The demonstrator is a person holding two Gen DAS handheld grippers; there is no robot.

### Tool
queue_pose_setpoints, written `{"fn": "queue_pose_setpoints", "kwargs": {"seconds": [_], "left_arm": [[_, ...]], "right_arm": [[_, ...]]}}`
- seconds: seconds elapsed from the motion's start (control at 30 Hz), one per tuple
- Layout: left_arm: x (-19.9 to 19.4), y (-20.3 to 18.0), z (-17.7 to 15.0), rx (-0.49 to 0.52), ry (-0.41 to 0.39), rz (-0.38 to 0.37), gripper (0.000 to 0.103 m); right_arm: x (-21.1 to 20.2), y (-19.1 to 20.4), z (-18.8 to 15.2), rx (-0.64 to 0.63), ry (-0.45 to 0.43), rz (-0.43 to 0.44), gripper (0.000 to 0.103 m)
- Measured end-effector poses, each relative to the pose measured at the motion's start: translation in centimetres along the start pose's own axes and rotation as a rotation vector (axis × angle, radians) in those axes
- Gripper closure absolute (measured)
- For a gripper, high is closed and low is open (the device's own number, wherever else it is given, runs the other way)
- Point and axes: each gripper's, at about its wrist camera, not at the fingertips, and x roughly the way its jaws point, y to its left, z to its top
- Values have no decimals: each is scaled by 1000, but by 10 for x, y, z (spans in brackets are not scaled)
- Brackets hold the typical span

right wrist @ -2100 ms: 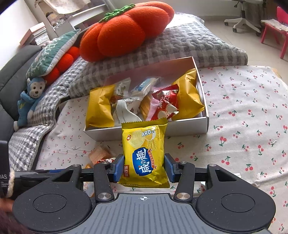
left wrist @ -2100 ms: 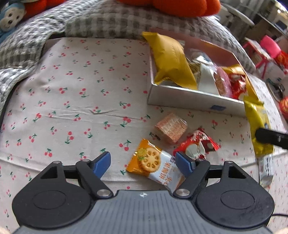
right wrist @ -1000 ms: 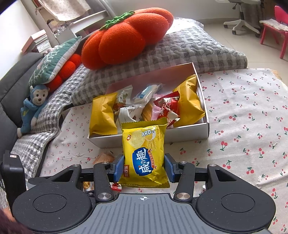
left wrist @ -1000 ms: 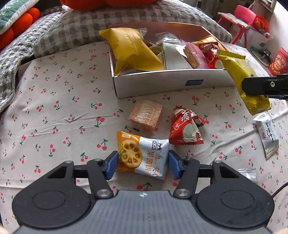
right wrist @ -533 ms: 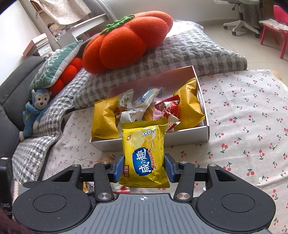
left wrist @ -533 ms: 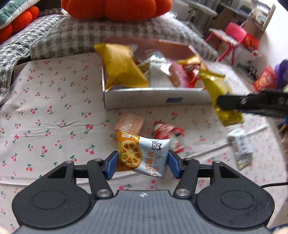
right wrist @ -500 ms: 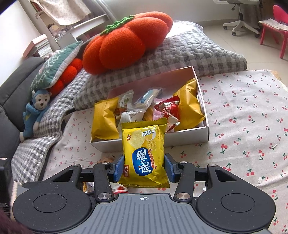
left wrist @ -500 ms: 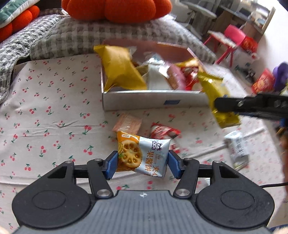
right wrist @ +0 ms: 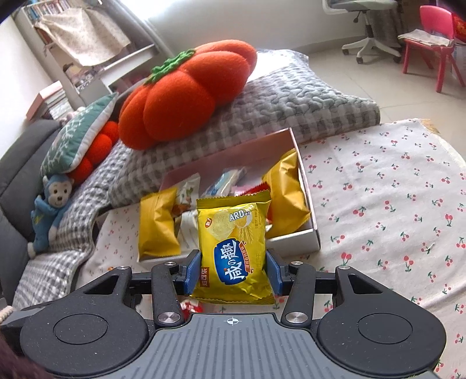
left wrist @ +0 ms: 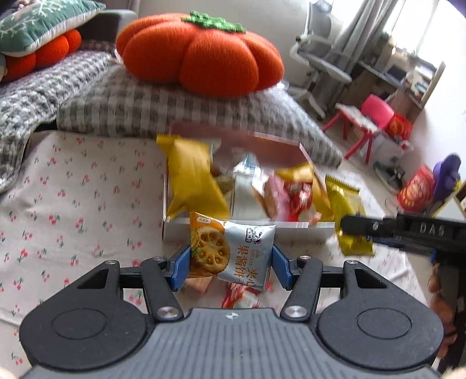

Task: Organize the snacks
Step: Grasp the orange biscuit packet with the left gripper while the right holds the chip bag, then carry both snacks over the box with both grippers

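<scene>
Left gripper (left wrist: 231, 266) pinches a foil packet (left wrist: 233, 250) lettered "JAM BISCUIT", held clear above the cherry-print cloth (left wrist: 72, 204). Right gripper (right wrist: 233, 272) clamps a glossy yellow bag (right wrist: 234, 247) reading "ARD". Both hang near the white cardboard box (right wrist: 294, 240), crowded with crinkled wrappers; bare cloth lies right.

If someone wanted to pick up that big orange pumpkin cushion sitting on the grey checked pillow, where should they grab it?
Probably by the green stalk patch on top of the pumpkin cushion, coming down from above. The cushion looks far wider than either gripper's jaws, and its rounded lobes offer no edge, while the patch is a small raised part. Both the left gripper and right gripper already hold snack packets.
</scene>
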Motion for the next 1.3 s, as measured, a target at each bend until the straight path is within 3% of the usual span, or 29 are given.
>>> {"fn": "queue_pose_setpoints", "kwargs": {"seconds": [0.2,0.5,1.13,1.3], "left_arm": [[12,-9,17,-21,-83,-9,48],[38,-23,33,16,-120,31,48],[54,-23,25,49,-83,79,45],[54,-23,27,39,-77,61,33]], "right_arm": [[2,-3,14,50,-57,13,56],[15,-16,24,104,-103,-12,56],[31,-12,22,114,-121,-11,56],[42,-5,23,127,-131,23,54]]}}
